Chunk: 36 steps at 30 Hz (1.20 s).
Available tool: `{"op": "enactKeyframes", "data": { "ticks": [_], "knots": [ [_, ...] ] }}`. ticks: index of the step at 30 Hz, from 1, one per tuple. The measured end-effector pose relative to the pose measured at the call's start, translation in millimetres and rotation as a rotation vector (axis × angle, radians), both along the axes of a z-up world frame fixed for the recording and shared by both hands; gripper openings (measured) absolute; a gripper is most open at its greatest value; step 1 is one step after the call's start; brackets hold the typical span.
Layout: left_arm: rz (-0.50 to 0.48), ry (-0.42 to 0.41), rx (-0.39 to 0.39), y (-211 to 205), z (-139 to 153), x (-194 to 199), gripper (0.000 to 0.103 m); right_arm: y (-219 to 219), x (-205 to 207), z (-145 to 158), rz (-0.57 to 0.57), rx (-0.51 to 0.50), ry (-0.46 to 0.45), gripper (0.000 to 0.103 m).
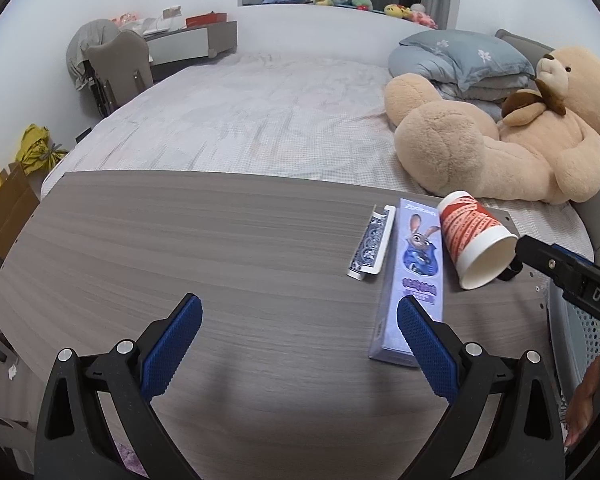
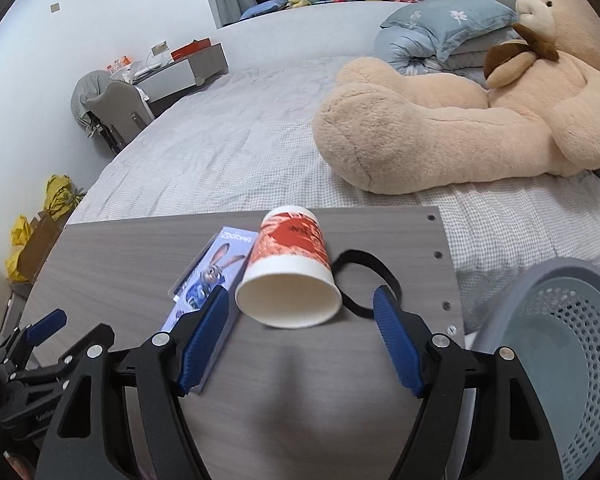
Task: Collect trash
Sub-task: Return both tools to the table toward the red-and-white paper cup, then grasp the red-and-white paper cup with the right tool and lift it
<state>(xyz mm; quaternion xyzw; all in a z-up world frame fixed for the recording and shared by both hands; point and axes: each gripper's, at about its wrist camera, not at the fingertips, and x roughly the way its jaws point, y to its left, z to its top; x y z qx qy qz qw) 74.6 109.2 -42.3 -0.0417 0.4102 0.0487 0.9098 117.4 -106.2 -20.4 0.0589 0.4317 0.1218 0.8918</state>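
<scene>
A red and white paper cup (image 2: 289, 270) lies on its side on the grey wooden table (image 2: 111, 268), mouth towards me. My right gripper (image 2: 302, 316) is open, its fingers on either side of the cup's mouth. The cup also shows in the left wrist view (image 1: 474, 238). A purple rabbit-print box (image 1: 414, 280) and a blue card pack (image 1: 371, 242) lie left of the cup. A black band (image 2: 370, 280) lies right of it. My left gripper (image 1: 300, 328) is open and empty over the table, its right finger over the purple box.
A grey perforated basket (image 2: 560, 344) stands off the table's right edge. Behind the table is a bed with a big teddy bear (image 2: 460, 128) and folded bedding (image 1: 456, 60). Yellow bags (image 1: 35, 148) and a cardboard box sit at the left.
</scene>
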Motion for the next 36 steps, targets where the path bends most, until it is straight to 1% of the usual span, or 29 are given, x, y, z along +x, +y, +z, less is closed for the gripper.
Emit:
{"op": "enactKeyframes", "data": {
  "ticks": [7,14,20,26,28,30,36],
  "knots": [
    [0.013,0.013,-0.013,10,-5,7,0.096,23,27,-10,0.031,-0.047,0.033,0.072],
    [0.018,0.023,-0.023,15,-8,9,0.096,33,39,-21,0.026,-0.089,0.069,0.072],
    [0.02,0.027,-0.033,19,-8,9,0.096,39,42,-26,0.026,-0.133,0.072,0.072],
    [0.019,0.023,-0.04,20,-8,7,0.096,45,45,-30,0.028,-0.149,0.076,0.072],
    [0.018,0.022,-0.041,21,-7,6,0.096,45,45,-30,0.025,-0.153,0.075,0.069],
    [0.018,0.021,-0.044,21,-7,5,0.096,46,44,-31,0.021,-0.156,0.071,0.065],
    [0.014,0.02,-0.05,21,-6,4,0.096,46,39,-27,0.019,-0.153,0.045,0.063]
  ]
}}
